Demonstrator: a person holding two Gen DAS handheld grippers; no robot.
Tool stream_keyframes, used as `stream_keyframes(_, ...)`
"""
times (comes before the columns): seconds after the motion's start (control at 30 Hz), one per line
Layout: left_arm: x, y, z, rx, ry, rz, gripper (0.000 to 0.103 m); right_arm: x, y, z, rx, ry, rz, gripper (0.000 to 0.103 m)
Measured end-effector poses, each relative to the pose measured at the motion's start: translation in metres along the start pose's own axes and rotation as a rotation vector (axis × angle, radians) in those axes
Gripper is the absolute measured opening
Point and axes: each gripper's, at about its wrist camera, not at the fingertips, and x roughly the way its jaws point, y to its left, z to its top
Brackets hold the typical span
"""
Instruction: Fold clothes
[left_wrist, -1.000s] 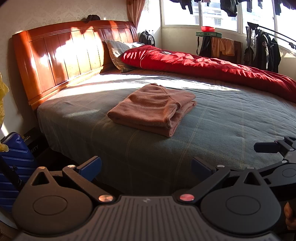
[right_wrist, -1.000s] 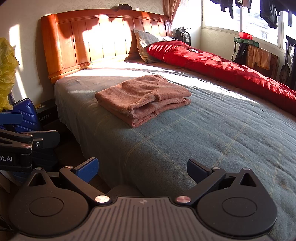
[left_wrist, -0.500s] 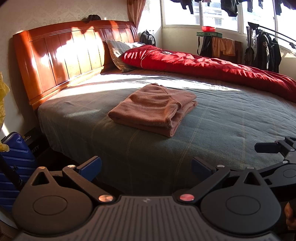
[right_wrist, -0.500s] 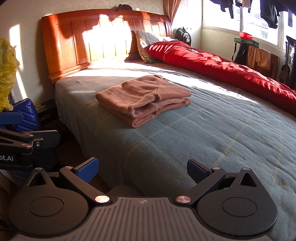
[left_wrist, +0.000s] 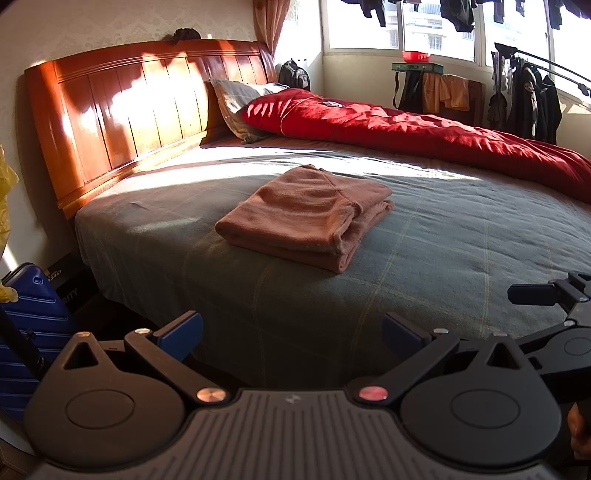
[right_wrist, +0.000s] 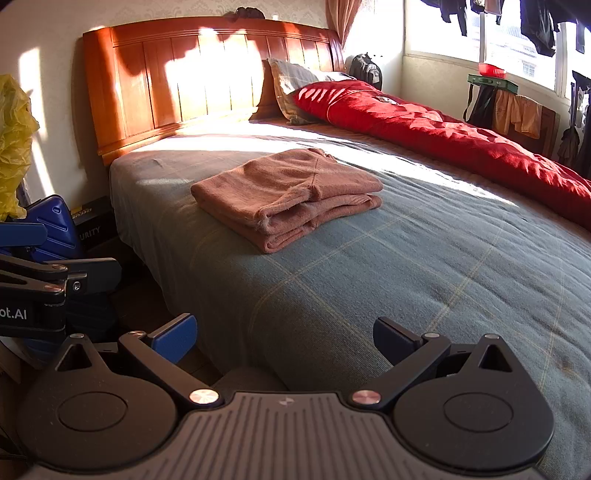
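Terracotta fleece, folded into a compact rectangular stack of several layers (left_wrist: 306, 214), is seen lying on the grey-green checked bedspread (left_wrist: 443, 258) near the middle of the bed, towards the headboard end, its layered open edges turned to the near right. Both tools are held back at the near edge of the mattress, well apart from the garment. The left gripper (left_wrist: 291, 328) is shown with its blue-padded jaws spread wide and nothing between them; the right gripper (right_wrist: 284, 332) is likewise wide and empty, its black linkage also caught at the right edge of the left view.

Over the past second almost nothing has been altered: the folded garment has kept its place and shape, and the tools have barely drifted. From that stillness the fold is judged complete and this item finished, with the hands withdrawn and idle.

A red quilted duvet (left_wrist: 424, 133) is bunched along the far side beside a grey pillow (left_wrist: 240, 103), under a glossy orange-brown wooden headboard (left_wrist: 129, 107). A blue ribbed suitcase (right_wrist: 55, 229) stands on the floor at the left. No other loose garment is seen on the bedspread.
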Motion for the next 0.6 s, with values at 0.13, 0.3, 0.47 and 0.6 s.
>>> stream_keyframes(0.13,0.0004,0.0004,-0.0003,-0.003,0.003,0.001,0.102,0.0006,0.0,0.0,0.001,0.001,0.001,0.103)
stream_keyframes(0.3,0.0004,-0.0003,-0.0017,-0.003,0.007,0.001,0.102,0.0002,0.0,-0.0012,0.002,0.003,0.0,0.103)
stream_keyframes(0.47,0.0001,-0.0006,-0.0015,0.0,0.006,0.002,0.102,-0.0003,-0.0001,-0.0013,0.003,0.003,0.0,0.103)
stream_keyframes(0.6,0.0,-0.0006,-0.0021,0.001,0.004,-0.001,0.102,-0.0003,-0.001,-0.0014,0.007,0.003,-0.001,0.103)
